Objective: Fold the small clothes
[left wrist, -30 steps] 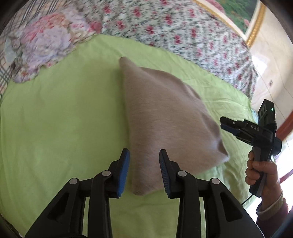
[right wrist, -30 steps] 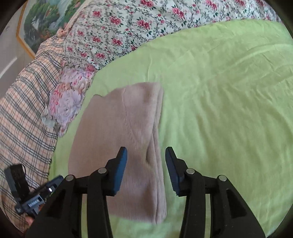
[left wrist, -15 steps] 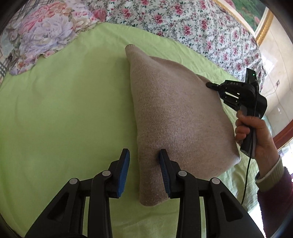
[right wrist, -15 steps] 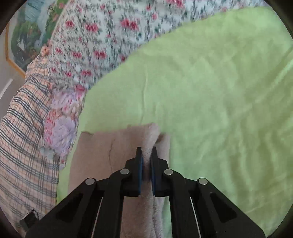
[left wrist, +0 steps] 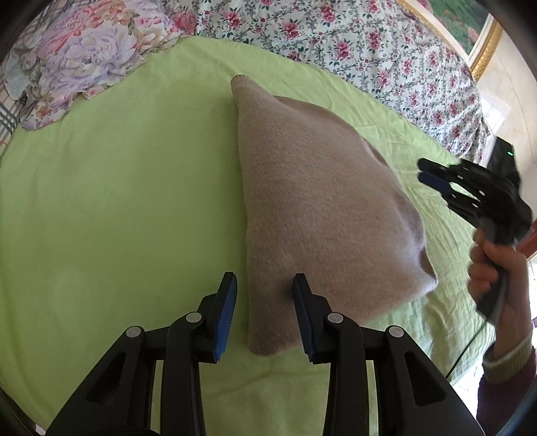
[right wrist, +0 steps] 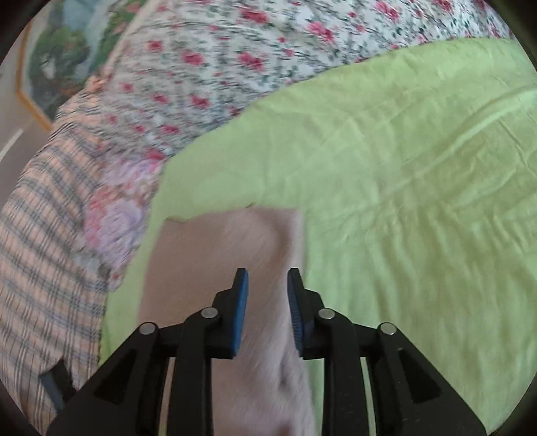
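A beige knitted garment (left wrist: 319, 208) lies folded on the green sheet (left wrist: 117, 201); it also shows, blurred, in the right wrist view (right wrist: 228, 255). My left gripper (left wrist: 263, 315) is open, its jaws straddling the garment's near left edge without closing on it. My right gripper (right wrist: 266, 308) is open and empty above the garment's right edge. In the left wrist view the right gripper (left wrist: 433, 174) is held in a hand off the garment's right side, above the sheet.
A floral quilt (left wrist: 352, 43) lies along the far side of the bed. A purple flowered cloth (left wrist: 84, 57) and a plaid blanket (right wrist: 43, 251) lie at the left. A framed picture (left wrist: 470, 30) hangs on the wall behind.
My right gripper was shut on the garment's edge; it has let go, opened and drawn back to the right. The left gripper stays open at the near edge.
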A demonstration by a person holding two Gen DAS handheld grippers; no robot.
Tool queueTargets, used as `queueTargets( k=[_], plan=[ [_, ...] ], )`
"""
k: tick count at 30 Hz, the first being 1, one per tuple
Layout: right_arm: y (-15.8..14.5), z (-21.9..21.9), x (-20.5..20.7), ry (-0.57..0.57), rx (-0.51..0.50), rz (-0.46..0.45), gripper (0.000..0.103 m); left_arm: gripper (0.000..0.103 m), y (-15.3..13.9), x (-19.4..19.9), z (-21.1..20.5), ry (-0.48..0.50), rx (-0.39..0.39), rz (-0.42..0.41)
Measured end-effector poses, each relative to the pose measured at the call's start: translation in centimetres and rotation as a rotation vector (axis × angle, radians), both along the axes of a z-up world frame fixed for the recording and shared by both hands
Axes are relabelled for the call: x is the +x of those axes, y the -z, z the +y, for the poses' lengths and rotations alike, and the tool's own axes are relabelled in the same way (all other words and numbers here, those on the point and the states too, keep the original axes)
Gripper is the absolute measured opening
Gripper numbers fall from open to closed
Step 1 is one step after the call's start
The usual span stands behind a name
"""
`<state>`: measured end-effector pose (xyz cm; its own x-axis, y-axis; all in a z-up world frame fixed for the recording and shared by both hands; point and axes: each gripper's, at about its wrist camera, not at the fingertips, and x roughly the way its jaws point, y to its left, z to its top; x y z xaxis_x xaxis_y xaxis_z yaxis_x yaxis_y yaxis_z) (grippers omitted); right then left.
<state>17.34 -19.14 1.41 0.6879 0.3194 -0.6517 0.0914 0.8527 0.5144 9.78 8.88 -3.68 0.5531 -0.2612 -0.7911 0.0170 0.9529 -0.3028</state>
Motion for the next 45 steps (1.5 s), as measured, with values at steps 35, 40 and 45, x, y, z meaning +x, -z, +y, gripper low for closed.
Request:
queueTargets(
  k=[35,40,45],
  plan=[
    [2.7,7.8,-19.2,-0.157,-0.316,-0.019,0.085,0.076,-1.0,-11.5,-2.5,0.014,0.253,0.006],
    [3.1,7.9,-18.8,-0.15,-0.287,-0.009,0.085,0.077,-1.1,-10.7,-2.8,0.007,0.272,0.007],
    [3.3,8.2,-17.8,-0.17,-0.289,-0.011,0.085,0.077,-1.3,-8.8,-3.3,-0.01,0.316,0.016]
  ],
)
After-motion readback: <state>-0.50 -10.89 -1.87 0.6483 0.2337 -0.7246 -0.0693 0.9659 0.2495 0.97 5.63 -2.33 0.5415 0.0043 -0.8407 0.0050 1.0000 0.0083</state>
